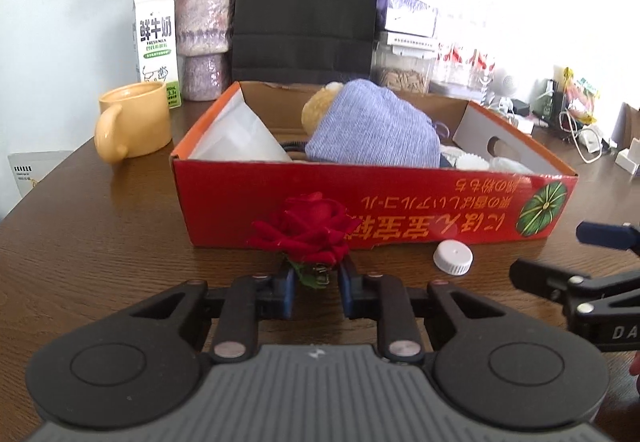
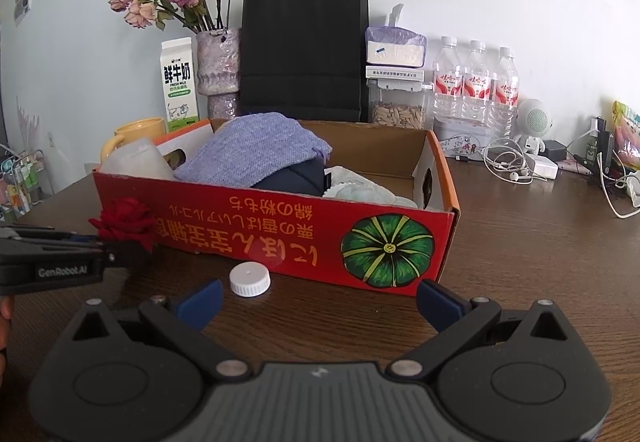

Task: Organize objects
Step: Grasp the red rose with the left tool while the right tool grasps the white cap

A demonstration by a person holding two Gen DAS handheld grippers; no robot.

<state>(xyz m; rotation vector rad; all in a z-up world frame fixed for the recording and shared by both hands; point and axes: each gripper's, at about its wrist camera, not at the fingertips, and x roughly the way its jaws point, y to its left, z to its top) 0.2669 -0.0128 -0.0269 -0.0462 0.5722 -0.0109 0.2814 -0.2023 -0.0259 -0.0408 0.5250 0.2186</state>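
Dark wood table (image 1: 100, 242) against a white wall, cluttered along the back: black paper bag (image 1: 306, 1), milk carton (image 1: 156, 41), vase of dried roses (image 1: 204, 37), yellow mug (image 1: 134, 125), water bottles (image 2: 476, 81) & a tangle of cables (image 2: 508, 161) on the right.

Center: red cardboard box (image 1: 372, 205) w/ pumpkin print, text upside down. Inside it, a lavender knit cloth (image 1: 372, 125) piled over other stuff, a translucent white container (image 1: 240, 137) at the left end, pale crinkly bits at the right.

Red fabric rose (image 1: 310, 230) sits just in front of the box's near wall, towards its left end. Left gripper (image 1: 316, 274) is narrowed around the rose's green base, blue pads either side of it; whether the pads actually press on it, can't tell from either view. Rose head sticks up above the fingertips.

White bottle cap (image 1: 453, 257) lies flat on the table, near the box front, right of the rose, apart from both grippers.

Right gripper (image 2: 318, 300) is spread wide, nothing between the pads, low over the table; cap sits just beyond its left pad.
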